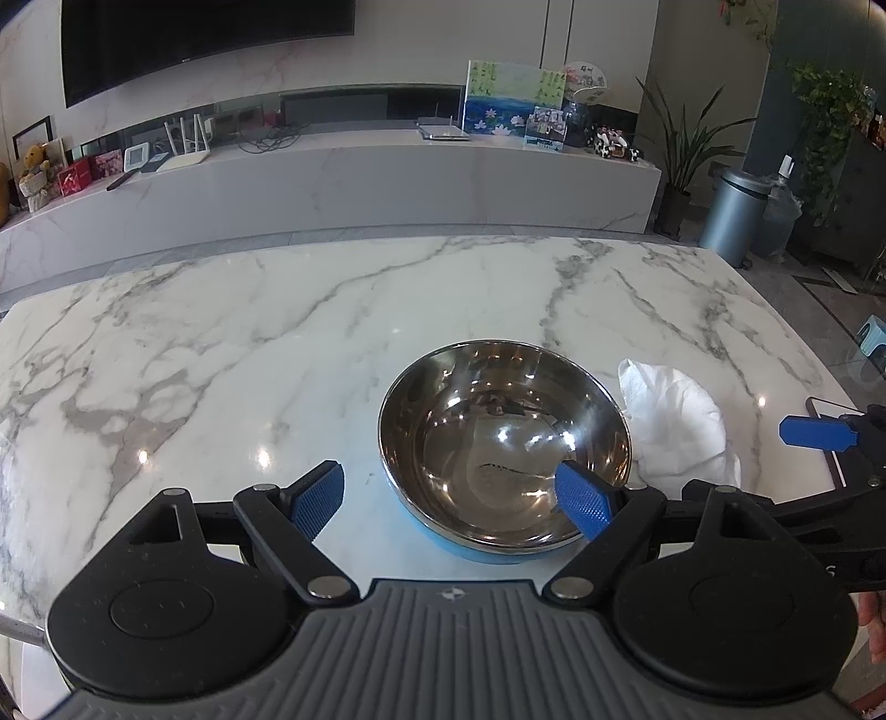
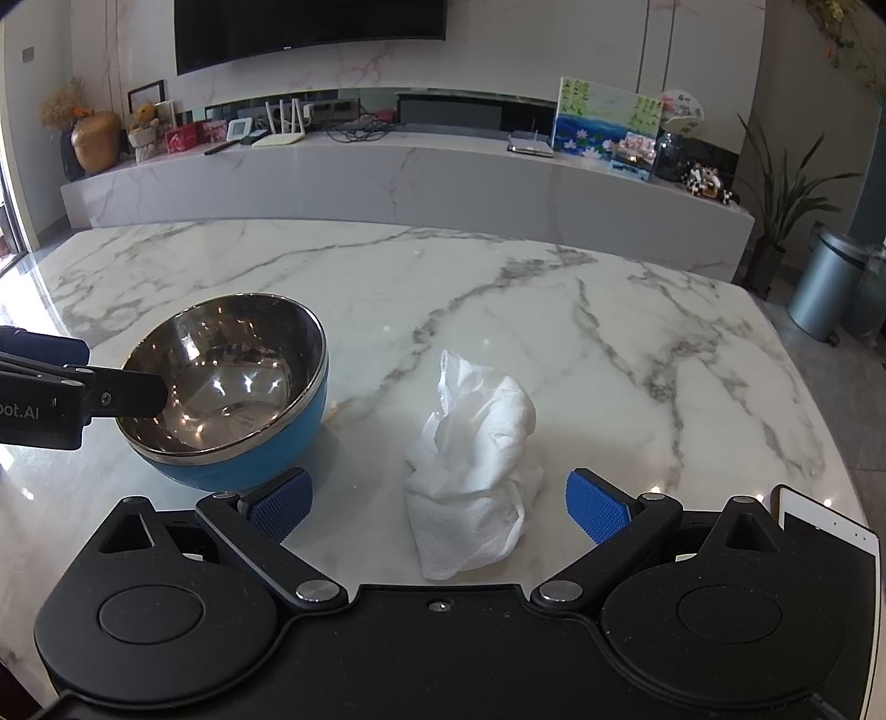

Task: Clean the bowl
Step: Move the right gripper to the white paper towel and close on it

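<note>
Marble surface [image 2: 498, 288] carries your steel bowl [image 2: 227, 387] at near left and a crumpled white paper towel [image 2: 476, 471] just right of it; your left gripper [image 1: 451, 495] straddles the bowl's near rim, jaws spread, and your right gripper [image 2: 440, 507] flanks the towel, jaws spread

The bowl [image 2: 221, 387] is mirror-bright steel inside (glossy blue outside), on polished veined marble [image 2: 498, 310], left of a crinkled white paper towel [image 2: 476, 476].

White letters reading "oot.AI" stand on the black body of the left gripper [image 2: 83, 387], cut off at the frame's edge. A small logo on the television [image 2: 310, 27] is too small to read.
</note>
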